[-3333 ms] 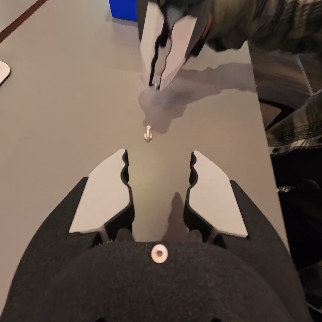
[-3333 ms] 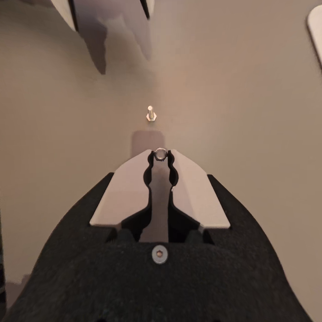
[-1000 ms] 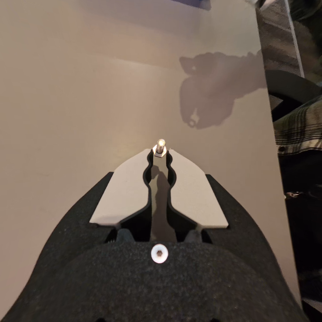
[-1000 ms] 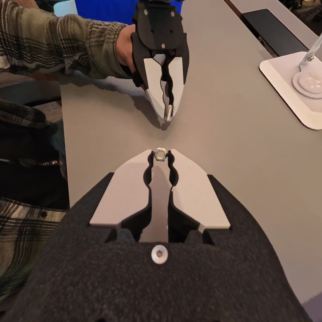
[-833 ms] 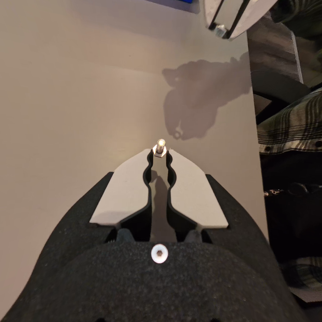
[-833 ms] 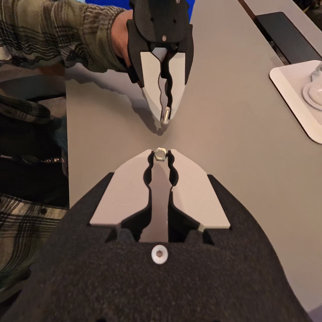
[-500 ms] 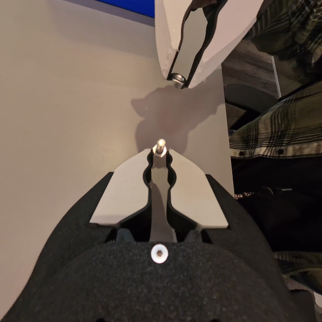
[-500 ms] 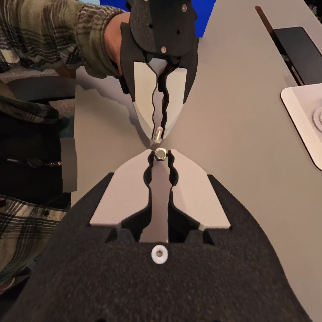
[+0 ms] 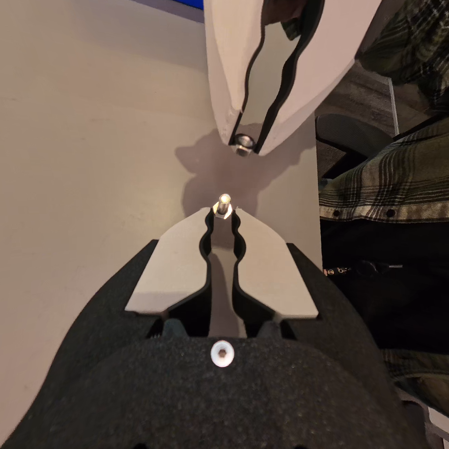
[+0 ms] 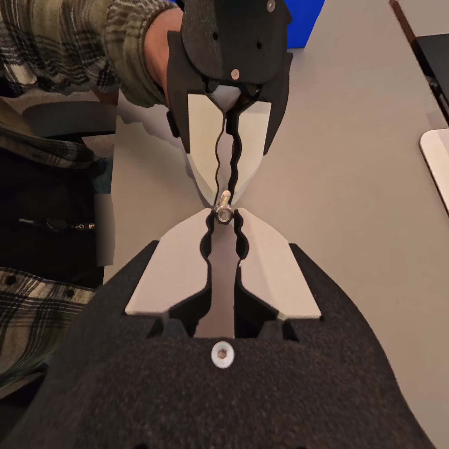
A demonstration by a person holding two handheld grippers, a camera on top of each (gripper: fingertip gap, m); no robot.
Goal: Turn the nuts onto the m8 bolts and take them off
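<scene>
Left wrist view shows our left gripper [image 9: 222, 213] pinched on the head of the bolt [image 9: 223, 202], whose threaded shank points away from us over the grey table [image 9: 85, 145]. Facing it, and near it, our right gripper [image 9: 245, 148] clamps the nut [image 9: 244, 145] at its fingertips, with a visible gap between nut and bolt. From the right wrist view the nut [image 10: 224, 216] sits just before the bolt [image 10: 224, 198], though we cannot tell whether they touch. A plaid sleeve [image 10: 73, 41] reaches in from the left there, and a white pad [image 10: 437, 155] lies at the right edge.
</scene>
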